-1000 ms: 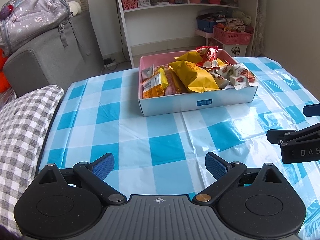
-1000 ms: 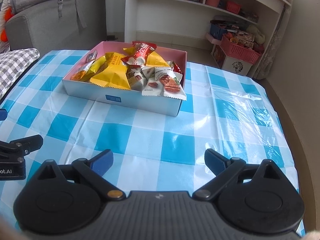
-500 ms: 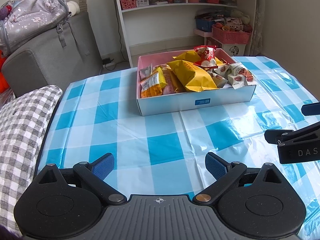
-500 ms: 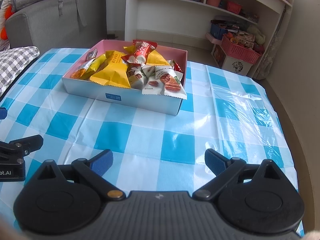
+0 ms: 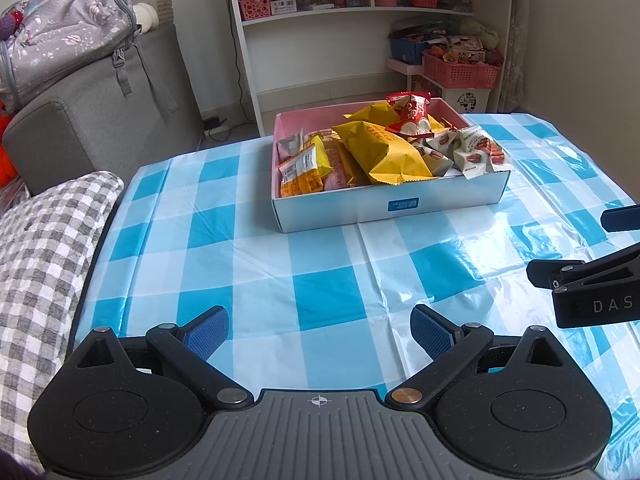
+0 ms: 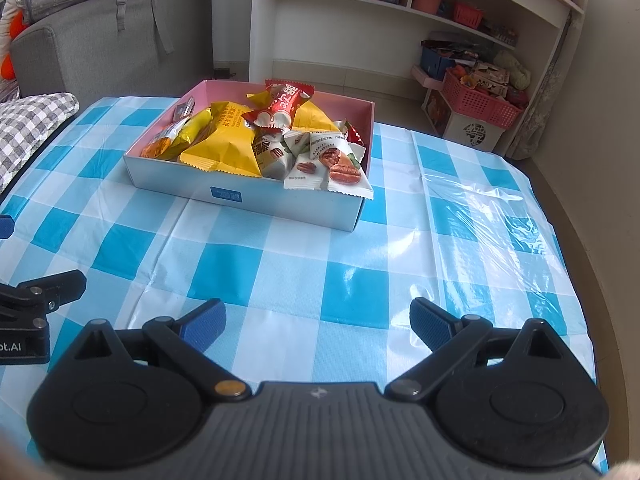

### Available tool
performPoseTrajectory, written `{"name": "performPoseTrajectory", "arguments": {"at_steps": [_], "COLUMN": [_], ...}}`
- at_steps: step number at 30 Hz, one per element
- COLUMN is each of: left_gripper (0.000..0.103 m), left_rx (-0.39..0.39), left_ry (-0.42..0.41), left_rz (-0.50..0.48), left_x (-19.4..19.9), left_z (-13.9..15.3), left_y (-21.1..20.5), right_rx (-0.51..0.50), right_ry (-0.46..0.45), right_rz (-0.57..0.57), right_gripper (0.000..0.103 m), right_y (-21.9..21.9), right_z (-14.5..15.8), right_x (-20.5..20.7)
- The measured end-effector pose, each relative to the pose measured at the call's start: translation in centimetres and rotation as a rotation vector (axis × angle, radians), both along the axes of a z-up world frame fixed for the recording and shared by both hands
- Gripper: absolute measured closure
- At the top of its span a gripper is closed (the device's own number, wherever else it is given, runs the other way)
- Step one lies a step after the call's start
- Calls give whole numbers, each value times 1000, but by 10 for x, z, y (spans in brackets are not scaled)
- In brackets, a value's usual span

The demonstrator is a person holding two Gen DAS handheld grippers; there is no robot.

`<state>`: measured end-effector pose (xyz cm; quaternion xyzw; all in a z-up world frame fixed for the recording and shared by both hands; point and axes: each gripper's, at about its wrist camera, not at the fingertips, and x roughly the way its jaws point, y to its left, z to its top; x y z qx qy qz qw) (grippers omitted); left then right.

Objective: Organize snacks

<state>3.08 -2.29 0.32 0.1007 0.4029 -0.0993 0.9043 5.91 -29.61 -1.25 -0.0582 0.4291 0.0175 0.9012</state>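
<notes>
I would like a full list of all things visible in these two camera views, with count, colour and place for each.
box: one, white outside, pink inside, on the table, full of snacks
large snack bag: one, yellow, on top in the box
red-wrapped snack: one, red and white, highest on the pile
nut packets: several, white, at the box's right end
tablecloth: one, blue and white check, covering the table
cushion: one, grey and white check, left of the table
backpack: one, grey, on the grey seat
shelf unit: one, white, behind the table
basket: one, pink, beside the shelf
left gripper: open, empty
right gripper: open, empty
</notes>
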Motion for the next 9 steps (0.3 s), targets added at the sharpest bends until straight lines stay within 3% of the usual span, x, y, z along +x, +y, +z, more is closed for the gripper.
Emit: {"name": "performPoseTrajectory", "arguments": {"at_steps": [9], "left_gripper": [4], "left_rx": [1], "left_ry": [7], "left_rz": [-10], "left_x": [0], "left_z": [0], "left_y": [-2], "right_rx": [3], "right_ry": [-1], "right_rz": [0], "right_gripper": [5], "right_y": [0], "right_z": [0], "right_x": [0]}}
